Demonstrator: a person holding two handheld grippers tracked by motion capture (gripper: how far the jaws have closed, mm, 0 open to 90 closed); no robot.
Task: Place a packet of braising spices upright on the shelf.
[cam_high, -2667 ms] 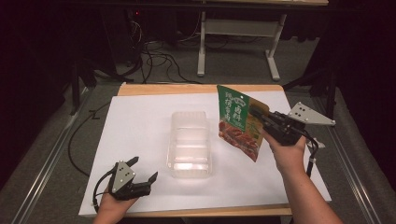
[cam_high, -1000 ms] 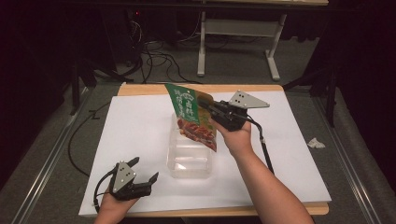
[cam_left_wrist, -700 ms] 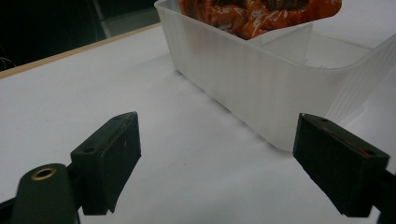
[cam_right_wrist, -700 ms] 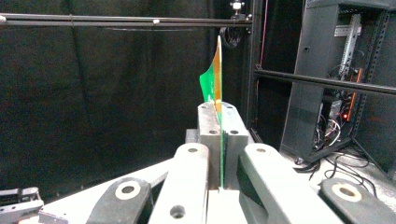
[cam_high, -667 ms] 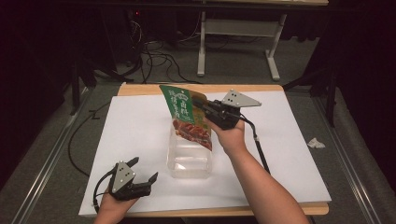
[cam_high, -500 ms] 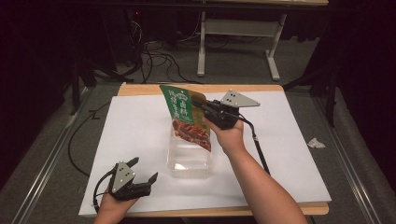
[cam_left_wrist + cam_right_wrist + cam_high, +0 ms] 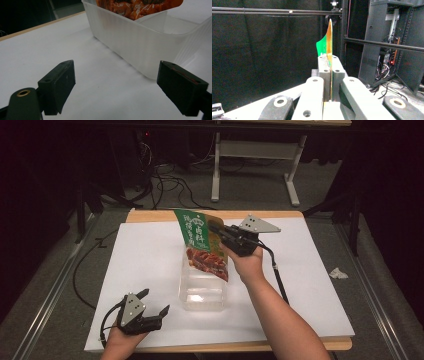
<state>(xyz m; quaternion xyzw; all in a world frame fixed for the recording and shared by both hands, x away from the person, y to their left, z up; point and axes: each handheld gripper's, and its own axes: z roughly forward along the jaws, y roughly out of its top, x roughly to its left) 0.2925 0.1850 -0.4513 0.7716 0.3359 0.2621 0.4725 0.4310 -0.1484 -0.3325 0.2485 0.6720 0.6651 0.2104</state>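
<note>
- While the right hand-held gripper (image 7: pixel 220 231) stays clamped on the snack pouch (image 7: pixel 202 245) above the clear tub (image 7: pixel 202 287), a slip could tip it.
- Left hand-held gripper (image 7: pixel 152 312): jaws apart, resting on the counter (image 7: pixel 310 285).

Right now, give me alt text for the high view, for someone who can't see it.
The right gripper holds a green snack pouch over a clear plastic container on a white table. The left gripper rests open near the front edge.
</note>
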